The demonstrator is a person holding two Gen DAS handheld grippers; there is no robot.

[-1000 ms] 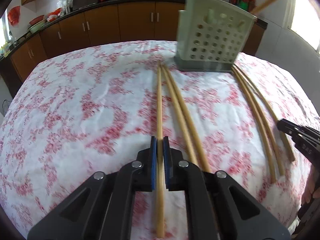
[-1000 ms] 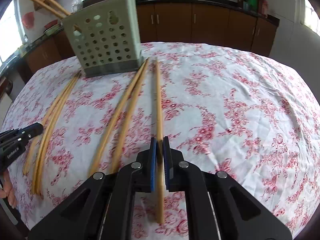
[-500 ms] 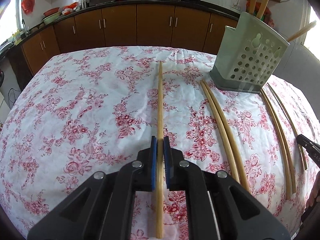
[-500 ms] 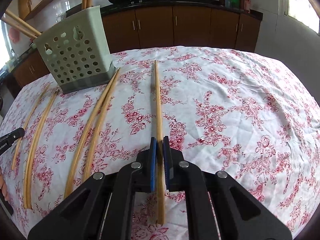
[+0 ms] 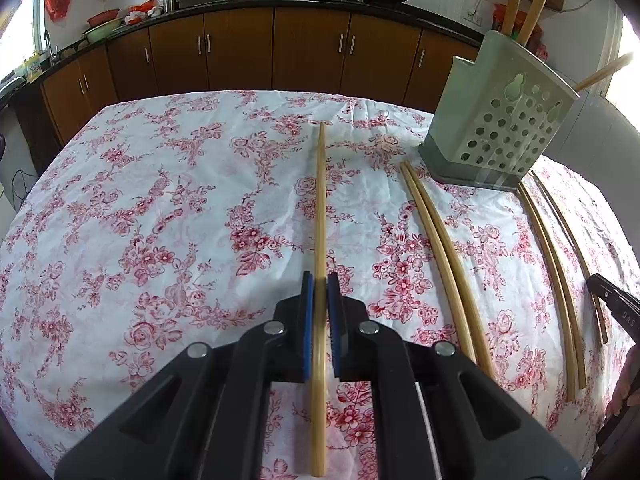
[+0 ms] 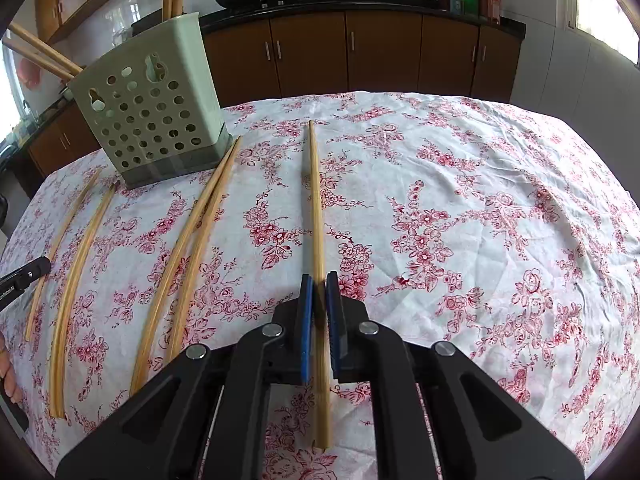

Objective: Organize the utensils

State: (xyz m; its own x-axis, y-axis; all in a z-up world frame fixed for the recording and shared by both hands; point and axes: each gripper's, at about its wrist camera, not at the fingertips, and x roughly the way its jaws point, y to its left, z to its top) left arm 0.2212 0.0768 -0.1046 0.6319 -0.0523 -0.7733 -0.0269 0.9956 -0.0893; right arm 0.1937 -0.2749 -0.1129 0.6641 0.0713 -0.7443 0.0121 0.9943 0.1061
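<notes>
My left gripper is shut on a bamboo chopstick and holds it level above the floral tablecloth. My right gripper is shut on another chopstick, also held out over the cloth. A pale green perforated utensil holder stands at the far right in the left wrist view; it is also at the far left in the right wrist view, with several chopsticks standing in it. A pair of chopsticks lies on the cloth beside it, and more lie further right.
The table is covered by a white cloth with red flowers. Brown kitchen cabinets with pans on the counter run behind it. The other gripper's tip shows at the right edge and at the left edge of the right wrist view.
Both grippers have lifted and swung away from the holder with their chopsticks. The holder now sits further to the side in each view.
</notes>
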